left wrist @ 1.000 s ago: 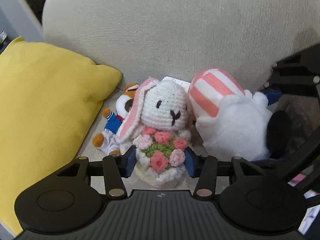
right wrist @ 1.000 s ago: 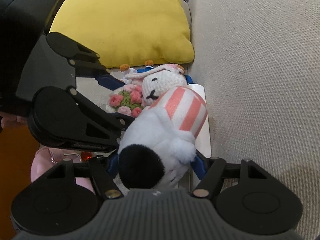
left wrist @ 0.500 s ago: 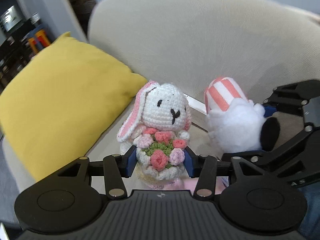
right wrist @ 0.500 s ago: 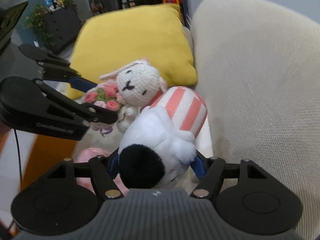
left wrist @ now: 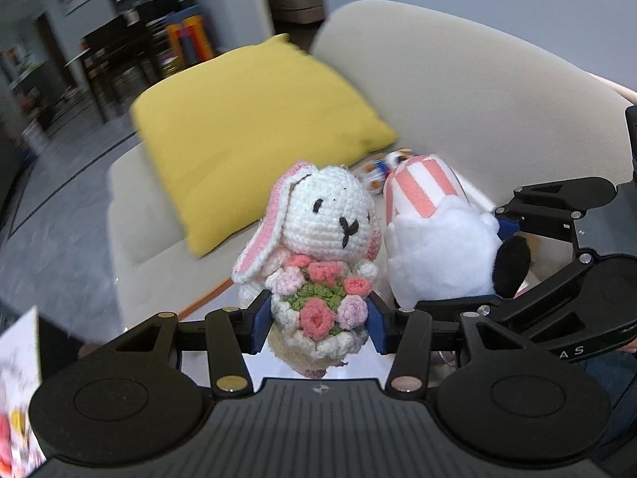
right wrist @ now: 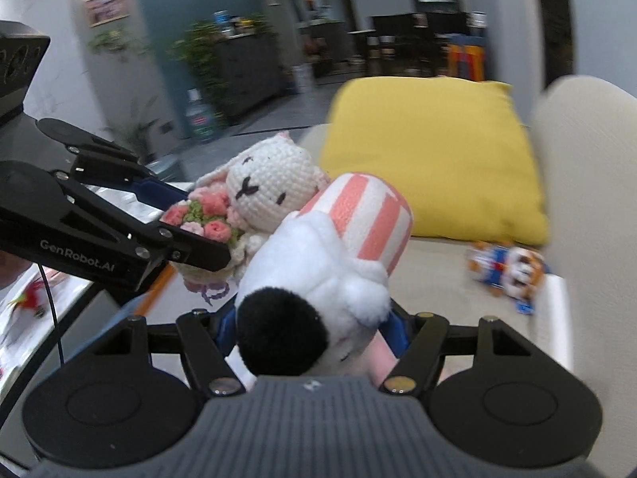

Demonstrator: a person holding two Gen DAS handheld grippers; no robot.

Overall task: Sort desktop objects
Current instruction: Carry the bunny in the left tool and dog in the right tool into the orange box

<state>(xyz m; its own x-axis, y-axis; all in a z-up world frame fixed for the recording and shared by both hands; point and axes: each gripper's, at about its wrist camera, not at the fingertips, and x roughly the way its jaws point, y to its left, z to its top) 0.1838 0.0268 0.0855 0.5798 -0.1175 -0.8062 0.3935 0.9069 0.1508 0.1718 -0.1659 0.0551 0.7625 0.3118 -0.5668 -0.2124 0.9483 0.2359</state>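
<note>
Both toys, which a second ago sat on the sofa seat against the backrest, now hang clear of it: you have lifted the crocheted rabbit (left wrist: 324,239) and the white plush with the striped cap (right wrist: 318,263) up and away together, and the cushions have dropped back behind them while the room beyond has come into sight. Judged from this, pickup is done and you are in the carry stage of the sort; where each toy is to go is not visible. Your left gripper (left wrist: 318,318) is clenched on the rabbit at the level of its flower bouquet, one blue pad pressed to each flank, head and ears standing free above the fingers and its base hanging below them. Your right gripper (right wrist: 314,328) is clenched on the plush low on its body, just behind the black pompom, with the striped cap pointing forward past the fingertips. The two toys ride just beside each other, nearly touching. A small orange-and-blue plush (right wrist: 507,267) lies on the seat by the yellow pillow (right wrist: 434,159), not yet collected
</note>
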